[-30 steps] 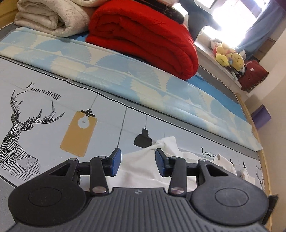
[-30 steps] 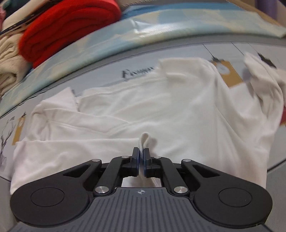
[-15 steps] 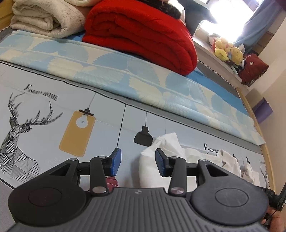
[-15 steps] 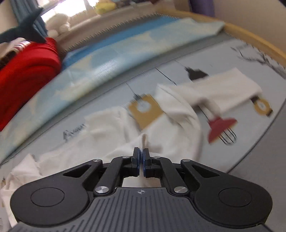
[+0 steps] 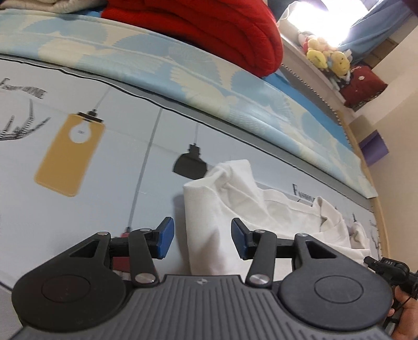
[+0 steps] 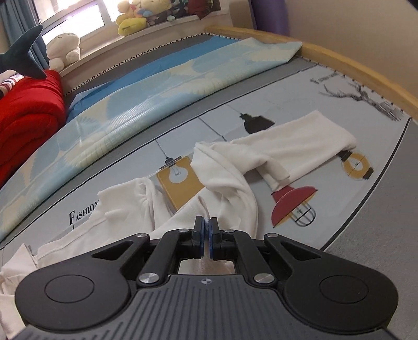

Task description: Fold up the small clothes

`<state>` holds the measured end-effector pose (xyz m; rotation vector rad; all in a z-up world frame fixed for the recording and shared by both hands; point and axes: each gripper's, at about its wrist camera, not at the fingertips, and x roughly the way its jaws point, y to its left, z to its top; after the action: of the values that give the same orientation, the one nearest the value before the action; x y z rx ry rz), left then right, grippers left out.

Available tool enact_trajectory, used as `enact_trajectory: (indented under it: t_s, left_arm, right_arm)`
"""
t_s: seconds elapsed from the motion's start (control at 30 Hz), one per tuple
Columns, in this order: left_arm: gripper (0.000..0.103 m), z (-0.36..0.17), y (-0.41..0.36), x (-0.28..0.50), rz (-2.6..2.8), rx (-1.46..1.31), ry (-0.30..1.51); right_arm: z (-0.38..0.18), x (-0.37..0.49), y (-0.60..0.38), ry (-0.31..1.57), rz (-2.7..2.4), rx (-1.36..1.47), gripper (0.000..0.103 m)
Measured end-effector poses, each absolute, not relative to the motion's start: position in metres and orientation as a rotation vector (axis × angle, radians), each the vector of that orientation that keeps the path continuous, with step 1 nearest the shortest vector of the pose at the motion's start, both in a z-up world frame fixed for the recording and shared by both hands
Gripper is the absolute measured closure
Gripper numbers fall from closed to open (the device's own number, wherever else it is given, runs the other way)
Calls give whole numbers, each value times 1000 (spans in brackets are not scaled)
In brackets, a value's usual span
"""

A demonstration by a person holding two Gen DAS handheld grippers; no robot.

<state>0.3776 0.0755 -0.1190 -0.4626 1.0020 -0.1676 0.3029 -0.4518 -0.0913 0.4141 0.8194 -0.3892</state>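
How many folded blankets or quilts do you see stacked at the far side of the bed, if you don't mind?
2: a red quilt and a beige blanket at its left, mostly cropped. More may be hidden.

Left gripper (image 5: 200,242) angled down, jaws apart and just been opening wider, white cloth edge between the blue pads (image 5: 164,236), no contact visible. Right gripper (image 6: 207,242) angled down, jaws pinched together on a fold of that cloth. Probably a hand (image 5: 403,317) at the left view's corner, mostly cropped.
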Motion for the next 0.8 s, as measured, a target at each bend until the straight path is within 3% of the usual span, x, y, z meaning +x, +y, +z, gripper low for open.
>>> enact_trajectory:
  t_s: [0.13, 0.4, 0.47, 0.5, 0.8]
  left_arm:
    - [44, -124, 70, 384, -176, -499, 969]
    - [43, -140, 51, 394, -189, -424, 994]
    - [54, -147, 46, 396, -207, -397, 1004]
    - [100, -148, 45, 399, -236, -364, 1012]
    - [94, -133, 108, 415, -58, -364, 1005]
  right_arm:
    - [-83, 298, -459, 771, -479, 392, 100]
    - [-83, 298, -460, 768, -431, 399, 100]
    - [-84, 299, -461, 771, -430, 404, 100]
    - [-85, 299, -461, 775, -427, 407, 100]
    - [-98, 311, -440, 877, -248, 382, 94]
